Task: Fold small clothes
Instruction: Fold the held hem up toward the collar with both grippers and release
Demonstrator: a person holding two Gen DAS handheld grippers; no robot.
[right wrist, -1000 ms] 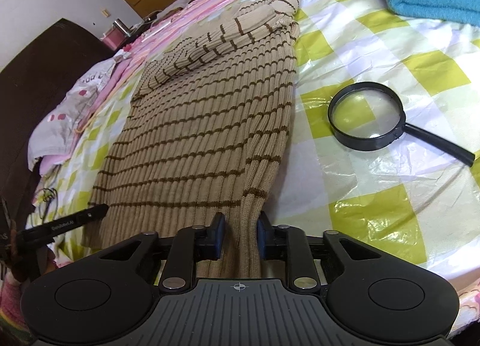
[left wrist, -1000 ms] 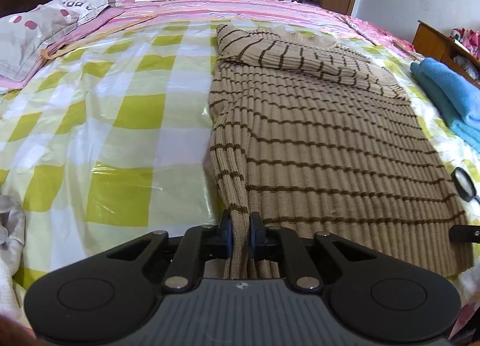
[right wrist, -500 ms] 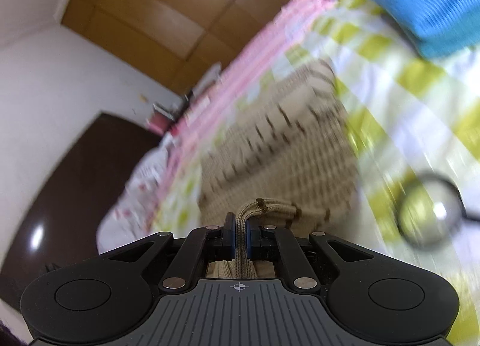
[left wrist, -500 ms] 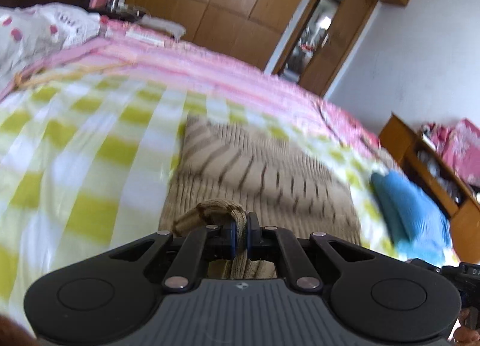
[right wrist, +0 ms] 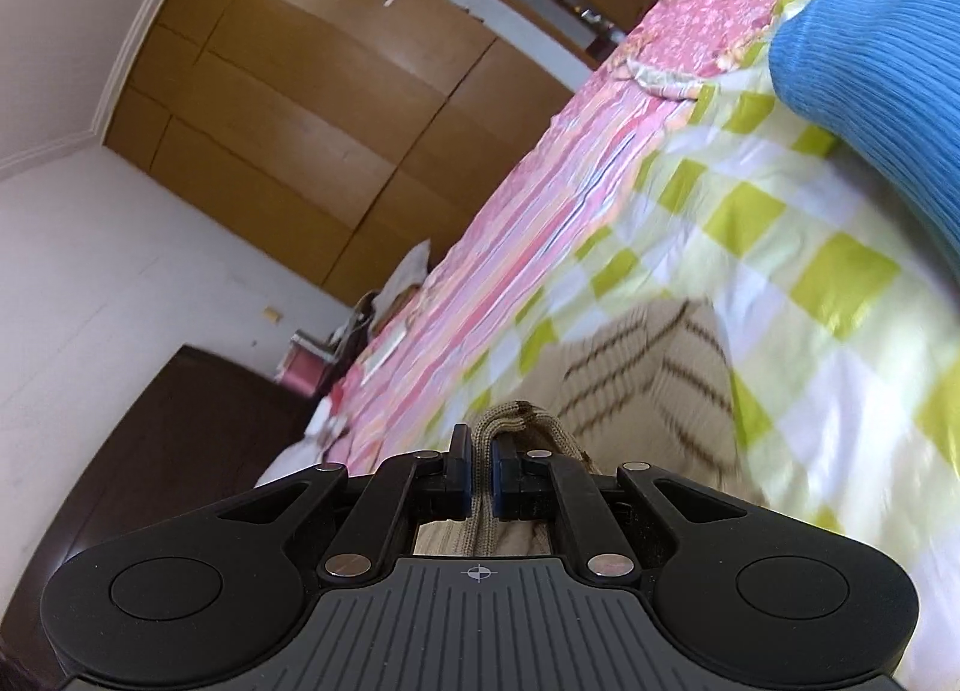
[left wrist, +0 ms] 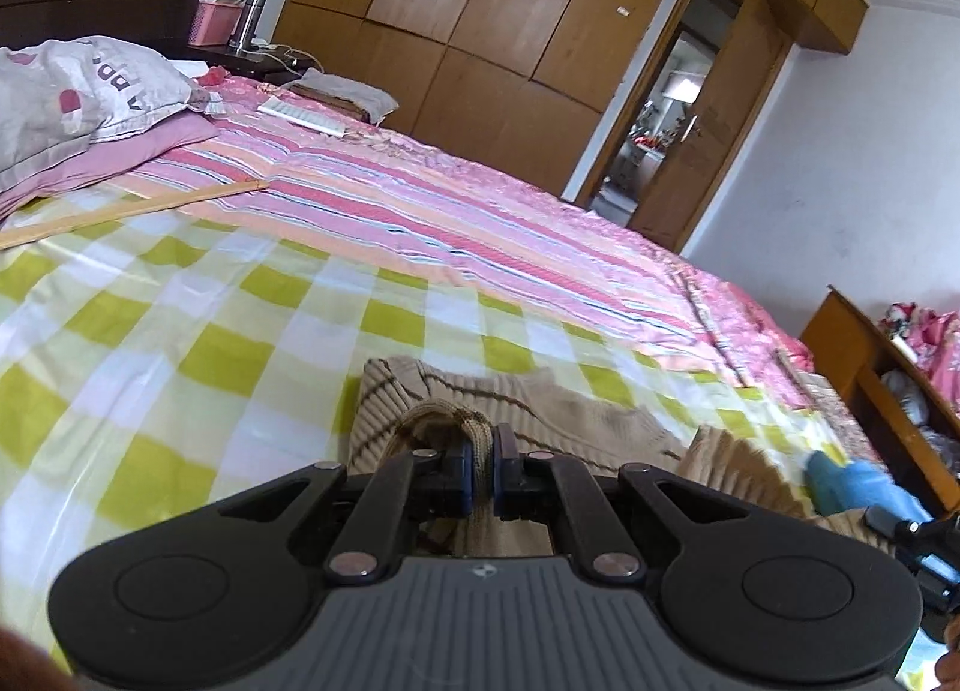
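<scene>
Left gripper [left wrist: 480, 466] is clamped on a bunched edge of the tan brown-striped sweater [left wrist: 540, 409], lifted off the bed [left wrist: 180, 301], the rest of it lying on the green-checked sheet [left wrist: 150, 367] below. Far left, a grey pillow [left wrist: 72, 91] bears letters, only "A" and "B" legible. Right gripper [right wrist: 478, 478] is likewise pinched shut on a folded sweater [right wrist: 648, 367] edge held up between its fingers. Farther right, a blue knit [right wrist: 870, 61] rests on the sheet.
</scene>
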